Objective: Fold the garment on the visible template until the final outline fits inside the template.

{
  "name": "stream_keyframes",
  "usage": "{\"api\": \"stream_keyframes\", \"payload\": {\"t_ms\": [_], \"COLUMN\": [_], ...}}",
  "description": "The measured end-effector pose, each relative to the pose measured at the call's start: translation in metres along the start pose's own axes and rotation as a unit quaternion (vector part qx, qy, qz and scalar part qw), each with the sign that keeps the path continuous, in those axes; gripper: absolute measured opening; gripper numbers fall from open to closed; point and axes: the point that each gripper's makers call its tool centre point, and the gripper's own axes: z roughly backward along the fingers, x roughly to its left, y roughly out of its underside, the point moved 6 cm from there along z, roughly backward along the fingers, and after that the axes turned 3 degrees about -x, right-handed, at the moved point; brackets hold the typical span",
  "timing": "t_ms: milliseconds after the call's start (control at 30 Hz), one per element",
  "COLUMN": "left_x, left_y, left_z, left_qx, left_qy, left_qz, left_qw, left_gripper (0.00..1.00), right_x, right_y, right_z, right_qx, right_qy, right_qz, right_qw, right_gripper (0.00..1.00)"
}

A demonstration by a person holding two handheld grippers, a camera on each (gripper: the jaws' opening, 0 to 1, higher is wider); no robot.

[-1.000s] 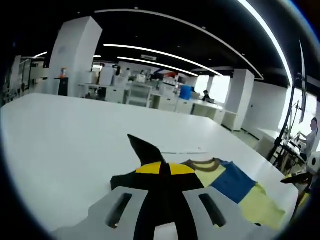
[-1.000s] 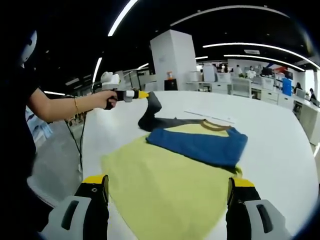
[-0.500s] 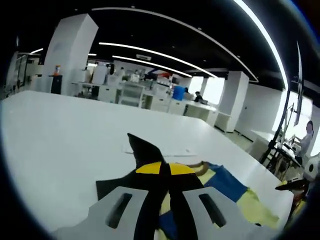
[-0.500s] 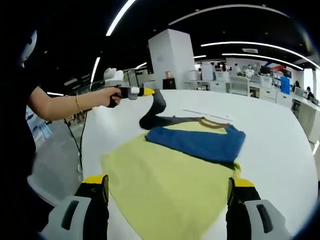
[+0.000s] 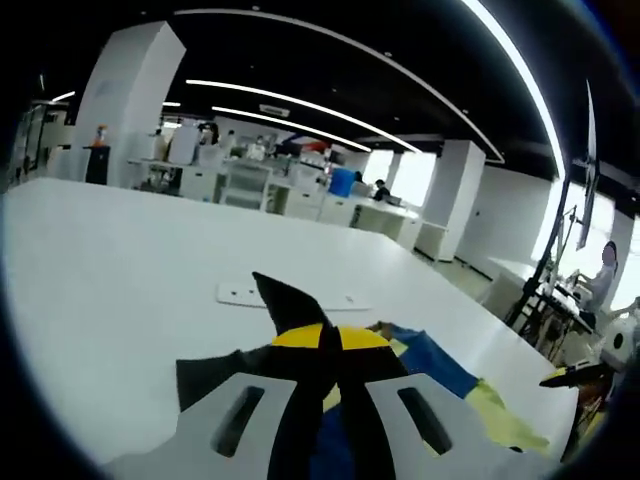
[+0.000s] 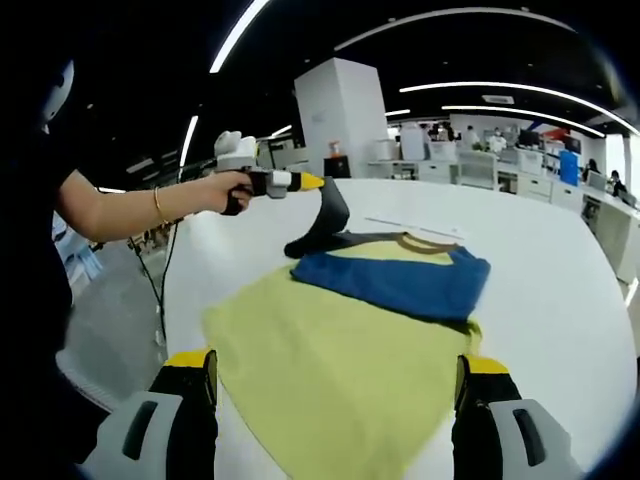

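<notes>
The left gripper (image 6: 312, 181), jaws closed on the dark sleeve (image 6: 325, 220), held it above the garment (image 6: 340, 350), which lay on the table (image 6: 560, 290) to its right; right gripper (image 6: 335, 395) stood open, empty, at the near hem.

The yellow, blue and black cloth garment (image 6: 350, 330) lies spread on the broad white table (image 6: 540, 290) — its black sleeve (image 6: 325, 215) lifted at the far left, a flat white strip (image 6: 415, 228) just behind the collar.
</notes>
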Motion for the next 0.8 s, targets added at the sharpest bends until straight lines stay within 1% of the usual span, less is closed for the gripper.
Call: {"api": "stream_keyframes", "payload": {"t_ms": [700, 800], "left_x": [-0.049, -0.056], "left_y": [0.016, 0.019], "left_z": [-0.033, -0.037], "left_qx": [0.012, 0.016], "left_qy": [0.041, 0.048], "left_qz": [0.015, 0.009], "left_qw": [0.999, 0.9987], "left_gripper": [0.01, 0.01], "right_x": [-0.001, -0.002], "right_y": [0.009, 0.01], "right_z": [0.007, 0.007], "right_qx": [0.002, 0.002], "right_qy": [0.009, 0.011], "right_qz": [-0.013, -0.014], "right_qw": [0.9999, 0.9998], "right_gripper": [0.99, 0.99]}}
